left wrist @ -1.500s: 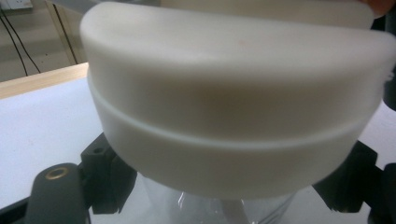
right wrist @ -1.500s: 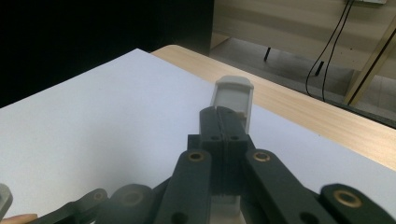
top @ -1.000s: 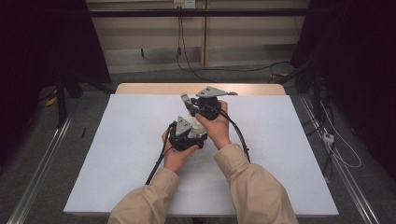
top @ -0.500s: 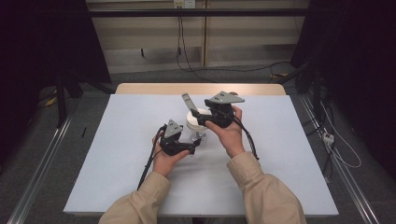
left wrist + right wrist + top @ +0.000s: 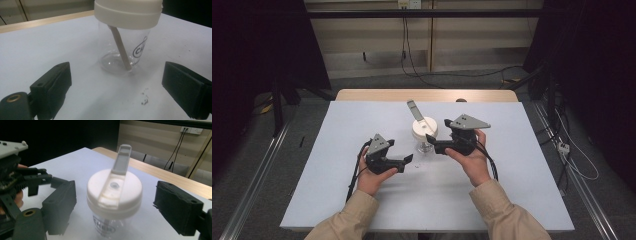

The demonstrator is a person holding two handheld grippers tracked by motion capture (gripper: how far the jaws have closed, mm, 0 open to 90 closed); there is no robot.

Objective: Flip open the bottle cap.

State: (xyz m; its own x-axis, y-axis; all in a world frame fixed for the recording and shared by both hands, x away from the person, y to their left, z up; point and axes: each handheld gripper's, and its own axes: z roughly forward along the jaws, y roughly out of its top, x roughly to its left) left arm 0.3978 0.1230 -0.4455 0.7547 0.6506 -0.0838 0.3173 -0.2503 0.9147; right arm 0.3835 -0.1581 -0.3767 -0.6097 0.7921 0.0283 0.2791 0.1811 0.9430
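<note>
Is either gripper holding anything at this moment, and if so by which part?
Nothing is held. The left gripper and right gripper, jaws just opened, flank the lidded cup without touching it.

Light comes from overhead, even on the white worktop (image 5: 362, 200); surroundings beyond its left and right edges go near black. Shadows are soft, short, w/ no hard glare. High view is a bit soft and grainy. In the gripper views the near jaws are blurred; the clear cup (image 5: 123, 53) is fairly sharp, faint sheen on the cream lid (image 5: 115, 192). Background is dim, slightly out of focus.
</note>
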